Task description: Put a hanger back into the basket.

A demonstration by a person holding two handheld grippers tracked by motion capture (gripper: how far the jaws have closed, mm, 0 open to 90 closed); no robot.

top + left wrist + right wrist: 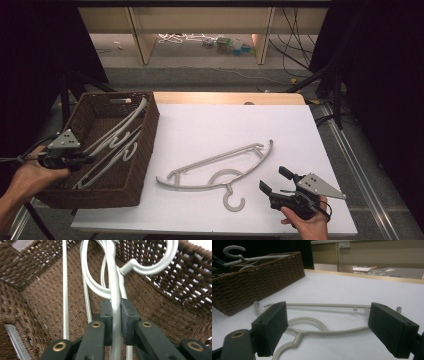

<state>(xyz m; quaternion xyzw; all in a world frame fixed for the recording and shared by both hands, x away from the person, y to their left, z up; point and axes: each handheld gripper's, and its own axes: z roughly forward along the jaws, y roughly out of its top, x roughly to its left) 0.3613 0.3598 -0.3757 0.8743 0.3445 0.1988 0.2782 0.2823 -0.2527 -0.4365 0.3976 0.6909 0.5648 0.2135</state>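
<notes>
We found the left gripper (pixel 82 159) inside the brown wicker basket (pixel 145 150) at the left side of the table (pixel 225 125). In the left gripper view its two black jaws were clamped on the pale grey bar of a hanger (pixel 115 302), the pads pressing it from both sides. That hanger's hook (pixel 155 265) curved up toward the basket wall. We noted further pale hangers (pixel 117 135) lying lengthwise in the basket beside the gripped one, some leaning on the far rim.

We recorded a second hanger, the loose hanger (pixel 220 167), lying flat on the white table surface, just to the right of the basket and apart from it, its hook pointing toward the near edge.

The right gripper (pixel 274 180) was held low over the near right part of the table, close beside the loose hanger's hook. Its jaws stood wide apart with nothing between the pads; in the right gripper view the loose hanger (pixel 324 327) lay on the table beyond them, untouched.

A person's hand held each gripper from the near side.
</notes>
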